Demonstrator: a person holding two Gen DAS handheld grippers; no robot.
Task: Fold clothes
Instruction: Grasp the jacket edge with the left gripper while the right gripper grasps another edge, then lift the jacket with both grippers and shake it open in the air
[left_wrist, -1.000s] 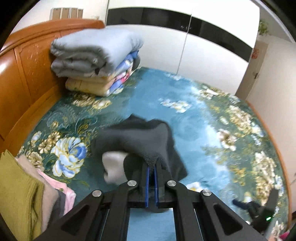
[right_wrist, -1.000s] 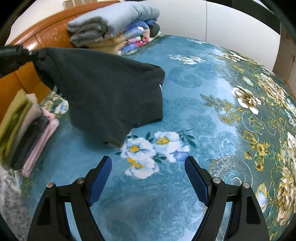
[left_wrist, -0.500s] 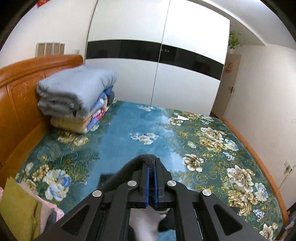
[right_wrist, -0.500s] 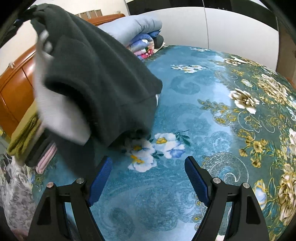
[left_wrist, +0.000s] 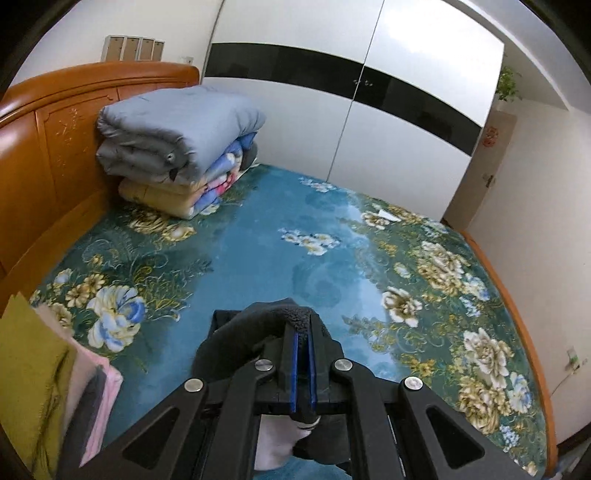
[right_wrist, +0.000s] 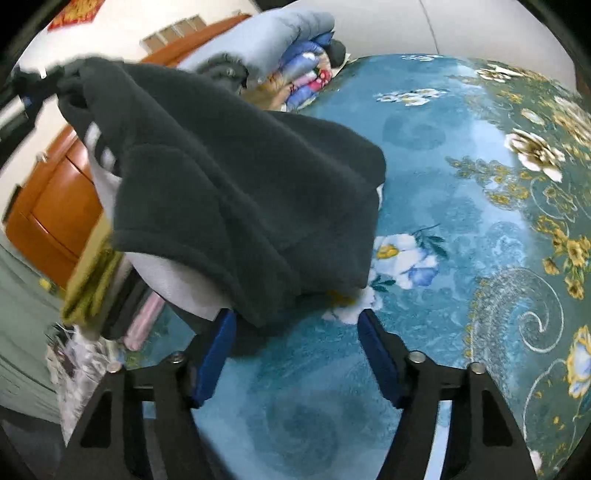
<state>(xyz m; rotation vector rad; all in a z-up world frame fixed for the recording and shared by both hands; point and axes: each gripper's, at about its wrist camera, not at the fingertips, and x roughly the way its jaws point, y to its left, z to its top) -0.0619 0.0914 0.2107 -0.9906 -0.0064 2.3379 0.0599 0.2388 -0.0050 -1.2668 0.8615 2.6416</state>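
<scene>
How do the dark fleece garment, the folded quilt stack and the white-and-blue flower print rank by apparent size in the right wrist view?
1. dark fleece garment, though nearness to the camera inflates it
2. folded quilt stack, farther back and partly hidden
3. white-and-blue flower print

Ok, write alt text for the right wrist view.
A dark fleece garment, lifted at its top left corner, hangs over a blue flowered bedspread. The right hand-held gripper sits open just below its hem. Folded clothes lie left, and stacked quilts behind.

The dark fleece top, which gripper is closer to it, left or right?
Left. The left gripper is shut on the dark fleece top, holding it up. The right gripper is open just below its hanging edge.
</scene>
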